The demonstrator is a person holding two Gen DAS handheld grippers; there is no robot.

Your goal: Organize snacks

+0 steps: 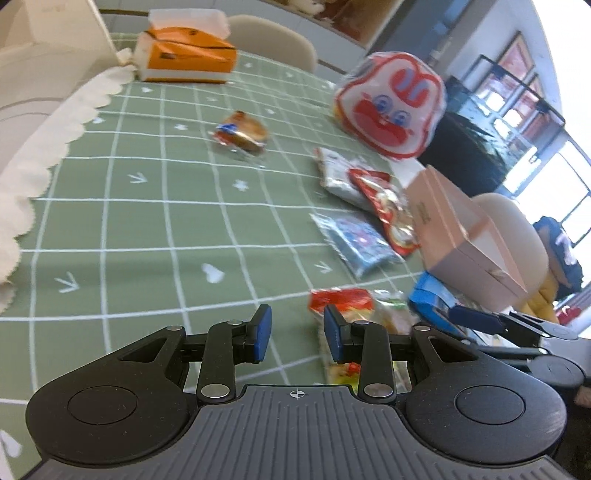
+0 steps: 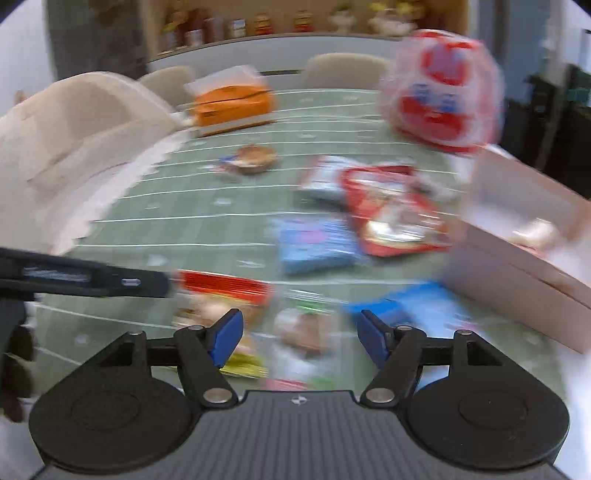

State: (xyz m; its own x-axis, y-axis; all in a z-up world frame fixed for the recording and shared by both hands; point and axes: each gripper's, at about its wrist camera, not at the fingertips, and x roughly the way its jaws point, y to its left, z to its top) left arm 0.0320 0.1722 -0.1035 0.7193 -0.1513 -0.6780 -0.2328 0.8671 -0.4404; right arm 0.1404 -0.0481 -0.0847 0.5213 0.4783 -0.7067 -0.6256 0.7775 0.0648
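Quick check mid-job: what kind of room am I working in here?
Probably a home dining room: a table under a green grid tablecloth, beige dining chairs around it, an orange tissue pack, and a shelf of bottles and figurines behind.

Left wrist view: fingers (image 1: 297,334) hover over the bench (image 1: 147,221). A snack packet (image 1: 354,306) lies just right of the right finger, partly behind it. Ahead and right – two flat packets (image 1: 364,240) and (image 1: 388,206) overlapping, a third (image 1: 336,173) behind them. The open box (image 1: 461,236) sits right of these, at the bench edge. A round bag (image 1: 391,107) stands behind the box. A wrapped bun (image 1: 242,134) lies far ahead, slightly left, alone. The tissue box (image 1: 184,55) is beyond it at the far left.

Right wrist view: a wrapped snack (image 2: 299,332) lies between the fingers (image 2: 301,338) – another packet (image 2: 417,306) just ahead of the right finger.
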